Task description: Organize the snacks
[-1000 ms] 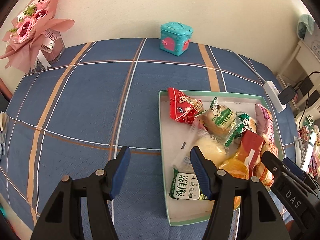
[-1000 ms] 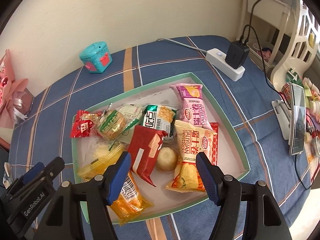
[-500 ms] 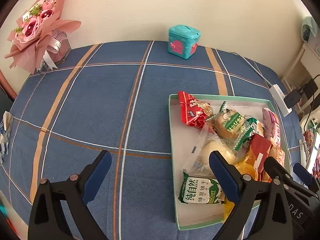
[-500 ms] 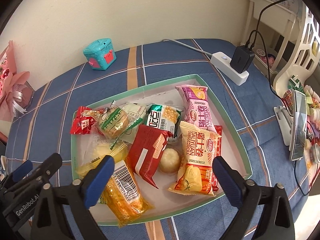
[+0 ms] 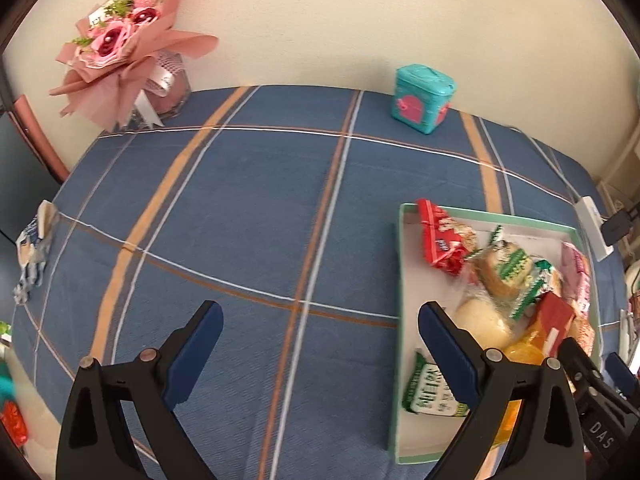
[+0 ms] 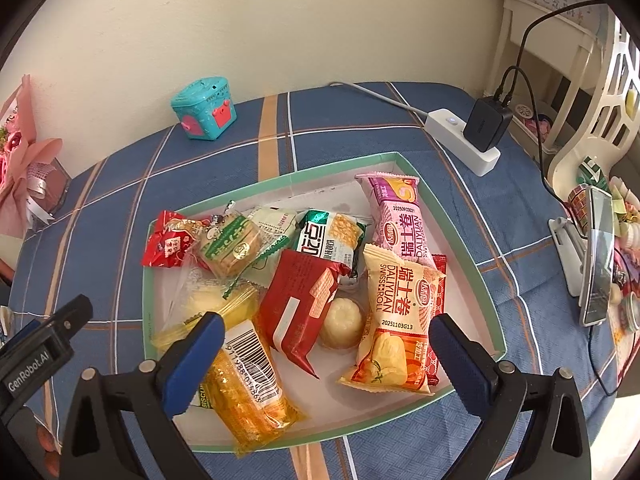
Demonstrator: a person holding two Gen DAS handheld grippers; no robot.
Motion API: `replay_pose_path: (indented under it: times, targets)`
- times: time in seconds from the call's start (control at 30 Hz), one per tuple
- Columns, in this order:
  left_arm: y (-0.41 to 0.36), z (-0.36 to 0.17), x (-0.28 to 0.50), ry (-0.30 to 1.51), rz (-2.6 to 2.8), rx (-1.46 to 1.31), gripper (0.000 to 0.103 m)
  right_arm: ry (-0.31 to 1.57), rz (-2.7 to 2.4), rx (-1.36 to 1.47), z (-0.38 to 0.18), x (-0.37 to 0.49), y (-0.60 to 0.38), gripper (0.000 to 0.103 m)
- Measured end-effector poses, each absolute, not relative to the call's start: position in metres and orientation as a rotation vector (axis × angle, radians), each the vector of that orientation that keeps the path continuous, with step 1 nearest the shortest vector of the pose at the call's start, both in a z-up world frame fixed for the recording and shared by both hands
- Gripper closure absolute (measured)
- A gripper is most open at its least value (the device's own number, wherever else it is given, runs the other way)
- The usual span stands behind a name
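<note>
At the bottom of the right wrist frame we see the right gripper (image 6: 324, 356) spread wide and holding nothing, above the near end of the shallow green-rimmed cardboard tray (image 6: 472, 272). The left gripper (image 5: 320, 350) is likewise spread and bare over the blue plaid tablecloth (image 5: 240, 220). The packeted snacks (image 6: 304, 280) all lie in the tray at frame centre, overlapping loosely. We judge them gathered; whether neater ordering remains, we cannot tell. At upper left stands a teal toy box (image 6: 204, 109).

Home: tablecloth (image 5: 248, 216), bouquet (image 5: 124, 48), charger (image 6: 486, 124)
</note>
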State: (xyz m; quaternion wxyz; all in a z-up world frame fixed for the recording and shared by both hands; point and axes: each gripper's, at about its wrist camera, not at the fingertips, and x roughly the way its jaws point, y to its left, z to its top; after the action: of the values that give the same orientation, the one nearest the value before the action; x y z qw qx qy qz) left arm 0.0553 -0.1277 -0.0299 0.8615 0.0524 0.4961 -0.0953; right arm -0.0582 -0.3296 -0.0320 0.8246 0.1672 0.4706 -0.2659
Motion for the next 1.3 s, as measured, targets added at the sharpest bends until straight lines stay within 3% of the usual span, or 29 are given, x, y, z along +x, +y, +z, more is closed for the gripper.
replay_pose_path:
  times: [0.57,1.3]
  targets:
    - [-0.086,-0.044,0.039,1.159,-0.181,0.184,0.005,1.006,-0.529,0.321,-0.031,-0.066,-0.301,0.0]
    - [-0.06,-0.034,-0.001,1.114,-0.239,0.203,0.005,1.005,-0.486,0.324,-0.03,-0.099,-0.262,0.0]
